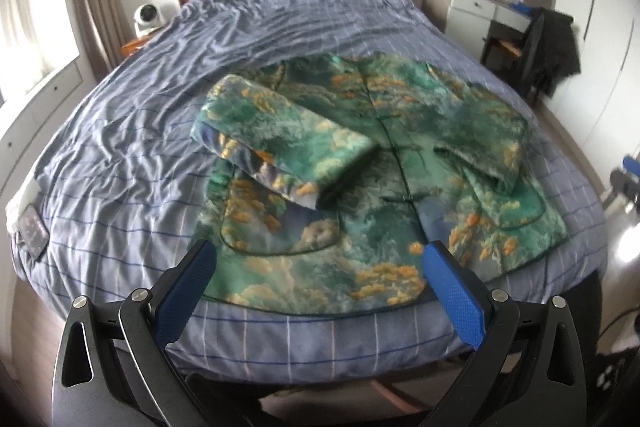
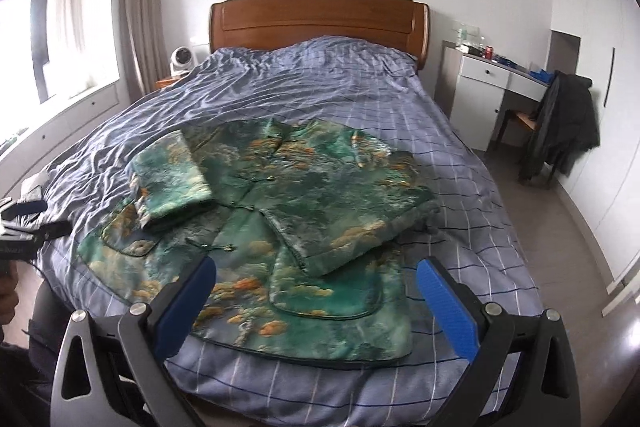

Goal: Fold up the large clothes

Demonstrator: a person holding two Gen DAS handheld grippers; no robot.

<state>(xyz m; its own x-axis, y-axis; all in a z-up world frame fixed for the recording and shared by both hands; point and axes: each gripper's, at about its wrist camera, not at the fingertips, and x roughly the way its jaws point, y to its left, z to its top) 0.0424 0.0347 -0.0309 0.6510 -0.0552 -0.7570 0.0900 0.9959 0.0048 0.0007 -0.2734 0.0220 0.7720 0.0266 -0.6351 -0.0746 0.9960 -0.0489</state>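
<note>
Two grippers hang at the foot edge of the bed. The left gripper [image 1: 318, 259] has its blue pads spread wide with nothing between them, and the right gripper [image 2: 316, 277] is splayed the same way, released and empty; both are clear of the cloth.

One garment lies on the blue checked duvet [image 1: 120, 155], a green padded jacket [image 1: 360, 187] with orange and cream print. It sits front side up in the foot half of the bed, right of centre in the left wrist view. Its hem runs just beside the foot edge, and its collar [image 2: 288, 133] points toward the headboard, so its long axis follows the length of the bed. Its two sleeves are folded in across the front: the left sleeve [image 1: 280, 131] and the right sleeve [image 2: 344, 227].

Beyond stands one wooden headboard [image 2: 320, 23], one small white fan [image 2: 182, 61] at its left, and one white desk [image 2: 492, 79] to the right with one dark coat [image 2: 560, 127] on a chair.
</note>
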